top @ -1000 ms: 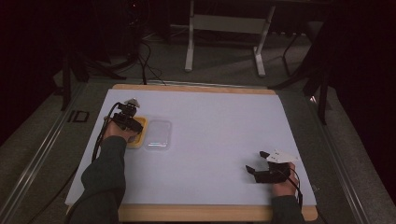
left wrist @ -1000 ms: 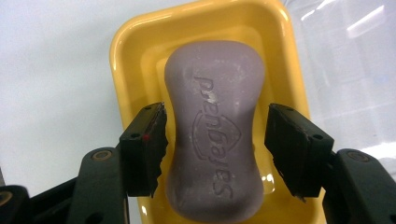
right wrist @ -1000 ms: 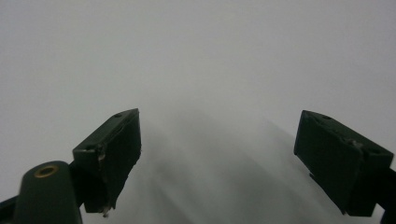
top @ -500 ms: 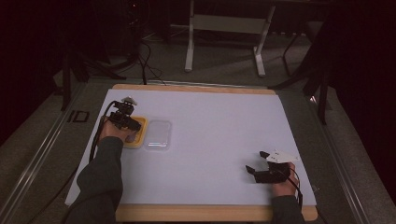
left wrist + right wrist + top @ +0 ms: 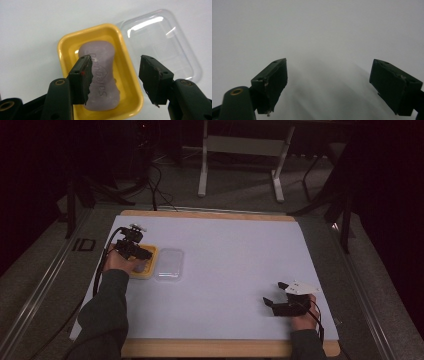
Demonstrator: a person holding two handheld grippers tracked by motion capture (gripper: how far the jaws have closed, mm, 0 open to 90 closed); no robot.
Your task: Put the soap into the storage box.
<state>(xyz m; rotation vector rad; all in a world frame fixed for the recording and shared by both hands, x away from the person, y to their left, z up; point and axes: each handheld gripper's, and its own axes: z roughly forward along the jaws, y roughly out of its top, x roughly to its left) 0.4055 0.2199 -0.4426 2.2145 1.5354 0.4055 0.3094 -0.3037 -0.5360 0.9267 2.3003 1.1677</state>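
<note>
A pale purple soap bar [image 5: 102, 75] lies in a yellow dish [image 5: 61, 47] at the table's left. A clear plastic lid [image 5: 162, 42] rests on the table, touching the dish's side. My left gripper [image 5: 115, 72] hovers just over the dish, open; its jaws have just been closing a little. The soap sits below them and the pads do not press on it. In the high view the left gripper [image 5: 142, 254] covers part of the dish [image 5: 150, 270], beside the lid [image 5: 169, 264]. My right gripper [image 5: 274, 295] rests at the near right, open and empty [image 5: 329, 82].
The white table mat [image 5: 235, 250] spreads between the two hands, with a wooden edge [image 5: 210, 350] along the near side. A cable [image 5: 102, 262] trails from the left gripper. Beyond the table lie a dark floor and metal stand legs [image 5: 202, 170].
My left gripper has lifted slightly over the dish and drifted a little towards the table's far left. The right gripper has stayed where it was.
</note>
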